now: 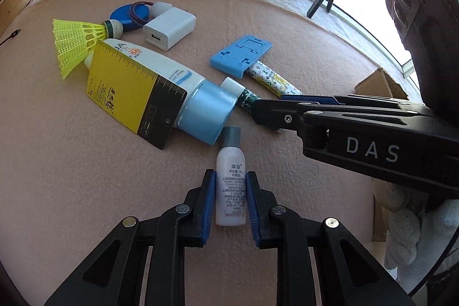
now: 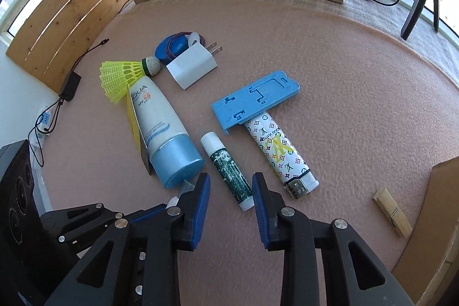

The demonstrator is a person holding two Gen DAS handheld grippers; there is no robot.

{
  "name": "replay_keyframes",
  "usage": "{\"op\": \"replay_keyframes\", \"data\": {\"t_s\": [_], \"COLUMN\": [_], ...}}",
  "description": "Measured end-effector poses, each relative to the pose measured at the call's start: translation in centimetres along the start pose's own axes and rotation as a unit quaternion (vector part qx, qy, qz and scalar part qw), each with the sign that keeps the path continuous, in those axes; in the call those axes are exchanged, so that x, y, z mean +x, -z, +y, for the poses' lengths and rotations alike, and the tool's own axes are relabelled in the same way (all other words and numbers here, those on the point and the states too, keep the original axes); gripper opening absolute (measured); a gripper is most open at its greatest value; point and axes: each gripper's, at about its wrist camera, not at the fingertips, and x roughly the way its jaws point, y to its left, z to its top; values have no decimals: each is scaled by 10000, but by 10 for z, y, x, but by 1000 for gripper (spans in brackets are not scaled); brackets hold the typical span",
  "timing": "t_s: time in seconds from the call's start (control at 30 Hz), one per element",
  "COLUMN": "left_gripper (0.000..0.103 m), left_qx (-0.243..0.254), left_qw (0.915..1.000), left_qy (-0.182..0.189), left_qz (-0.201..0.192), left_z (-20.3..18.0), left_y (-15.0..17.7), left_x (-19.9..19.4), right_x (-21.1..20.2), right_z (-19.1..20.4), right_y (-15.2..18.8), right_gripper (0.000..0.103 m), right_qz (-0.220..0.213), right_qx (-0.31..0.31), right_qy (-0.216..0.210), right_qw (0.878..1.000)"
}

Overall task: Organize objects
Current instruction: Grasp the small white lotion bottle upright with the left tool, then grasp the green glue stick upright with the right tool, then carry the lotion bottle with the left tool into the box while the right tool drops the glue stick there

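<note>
A small white bottle (image 1: pixel 231 188) with a grey cap lies on the pink mat (image 1: pixel 71 177), and my left gripper (image 1: pixel 231 177) is shut on its lower body, both blue pads against its sides. In the right wrist view a dark green stick (image 2: pixel 229 171) with a white cap lies between a blue-capped sunscreen tube (image 2: pixel 156 116) and a patterned lighter (image 2: pixel 279 145). My right gripper (image 2: pixel 229 185) straddles the stick's near end, jaws open, with the left pad clear of it. Seen from the left wrist, the right gripper (image 1: pixel 258 113) reaches in from the right.
A yellow shuttlecock (image 1: pixel 74 42), a yellow-black ruler card (image 1: pixel 129 93), a white charger (image 1: pixel 169 29), a blue disc (image 1: pixel 126 15) and a blue phone stand (image 2: pixel 255 99) lie farther back. A wooden clothespin (image 2: pixel 391 215) and a cardboard box (image 2: pixel 430 220) sit at right. A gloved hand (image 1: pixel 407 220) holds the right gripper.
</note>
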Motion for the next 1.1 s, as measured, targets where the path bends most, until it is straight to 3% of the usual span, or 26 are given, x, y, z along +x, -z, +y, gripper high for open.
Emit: {"op": "replay_keyframes", "data": {"t_s": [0.57,1.1], "left_gripper": [23,22], "left_qx": [41,79], "left_qw": [10000,9998], "left_qy": [51,188], "left_qz": [-11,10], "left_z": [8,0], "left_y": [8,28], "left_x": [-8,-24], "right_x": [14,-20], "right_z": [12,-12], "right_y": [7,69], "right_gripper": [14,14], "right_qz": [110,-210], "right_qx": [-81,760], "right_qy": [149,-187], "right_qw": [9998,9967]}}
